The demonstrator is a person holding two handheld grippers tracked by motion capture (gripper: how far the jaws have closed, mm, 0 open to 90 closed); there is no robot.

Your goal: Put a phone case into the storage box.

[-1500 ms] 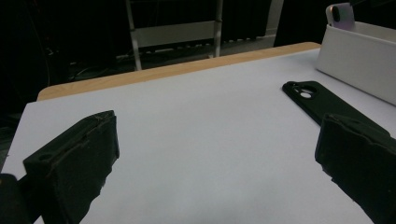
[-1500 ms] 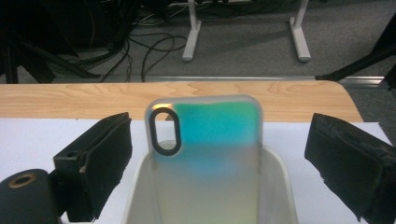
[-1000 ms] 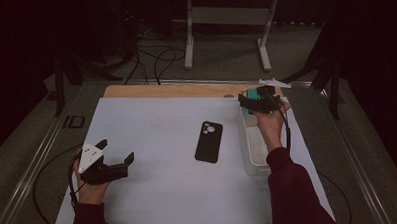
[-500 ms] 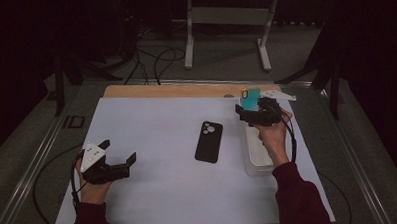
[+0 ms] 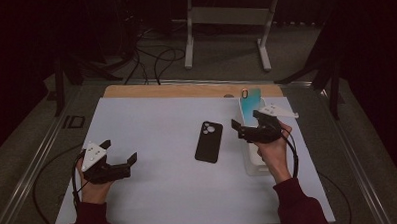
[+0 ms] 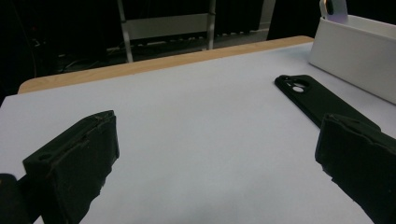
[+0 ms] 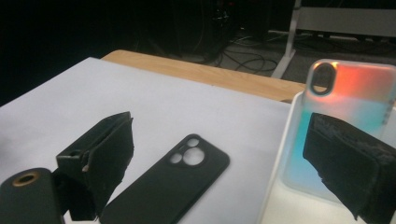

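A black phone case (image 5: 209, 141) lies face down in the middle of the white mat; it shows too in the left gripper view (image 6: 317, 100) and the right gripper view (image 7: 173, 191). An iridescent teal-and-orange phone case (image 5: 249, 101) (image 7: 345, 98) stands leaning in the far end of a white bin (image 5: 249, 162). My right gripper (image 5: 245, 121) (image 7: 229, 163) is open, held at the bin's left wall between the two cases, with nothing in it. My left gripper (image 5: 119, 151) (image 6: 215, 172) is open and empty over the mat's near left, pointing toward the black case.
The white bin (image 6: 355, 51) runs along the mat's right side. A wooden strip (image 5: 185, 90) borders the mat's far edge. Cables trail off the table's left. A metal stand (image 5: 223, 16) and floor cables lie beyond the table.
My right gripper has drawn back from the bin's far end toward the person, and the iridescent case now stands alone in the bin. The left gripper has hardly moved.
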